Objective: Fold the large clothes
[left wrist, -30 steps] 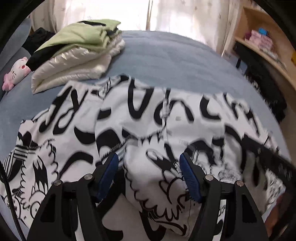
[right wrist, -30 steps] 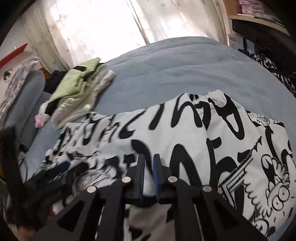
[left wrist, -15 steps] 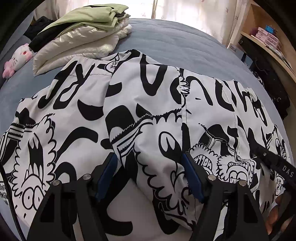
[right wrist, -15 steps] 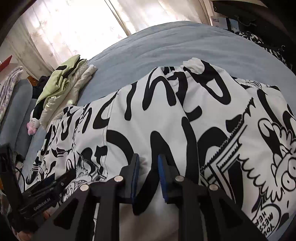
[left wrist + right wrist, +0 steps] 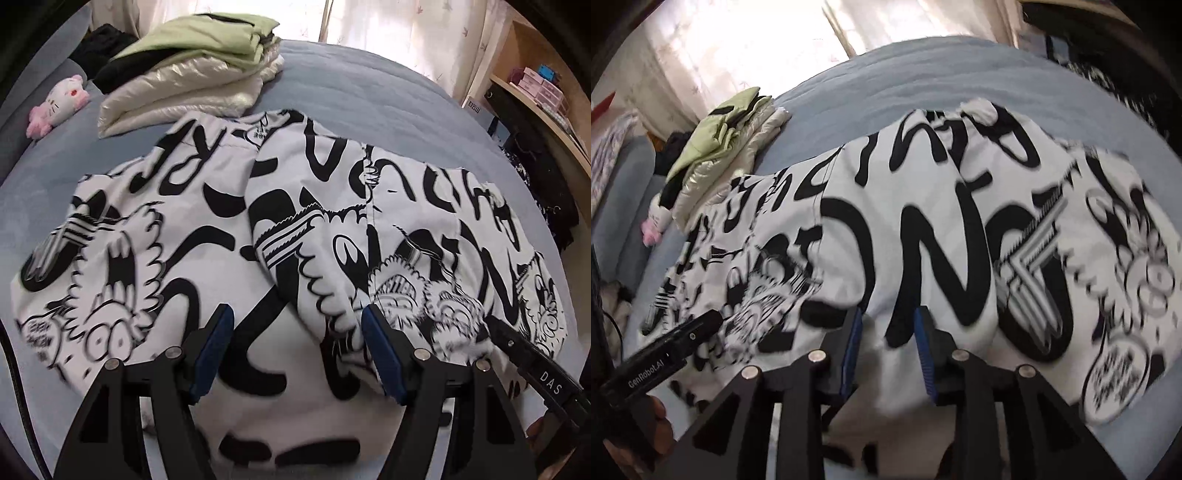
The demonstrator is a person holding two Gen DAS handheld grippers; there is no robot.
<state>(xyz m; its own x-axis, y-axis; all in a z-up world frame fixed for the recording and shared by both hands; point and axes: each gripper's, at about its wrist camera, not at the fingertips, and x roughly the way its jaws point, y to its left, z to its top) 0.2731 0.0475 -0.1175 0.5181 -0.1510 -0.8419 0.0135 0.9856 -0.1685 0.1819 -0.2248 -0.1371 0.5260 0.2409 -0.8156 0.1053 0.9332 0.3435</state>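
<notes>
Black-and-white printed garment (image 5: 295, 229) spread on blue bed (image 5: 351, 92), left claw (image 5: 297, 343) apart over it, right claw (image 5: 888, 347) opening, cloth between, folded stack (image 5: 192, 70) upper left.

My left wrist camera sits just behind the left claw (image 5: 297, 334) and looks steeply down along its fingers, close over the black-and-white printed garment (image 5: 295, 206), with the blue bed (image 5: 351, 85) and the stack of folded clothes (image 5: 192, 62) beyond the claw to its left. My right wrist camera rides behind the right claw (image 5: 888, 332), equally near and tilted down over the same garment (image 5: 960, 206). Both views share the garment, bed, curtains and that stack (image 5: 727, 147); each catches the other claw at its lower edge.
</notes>
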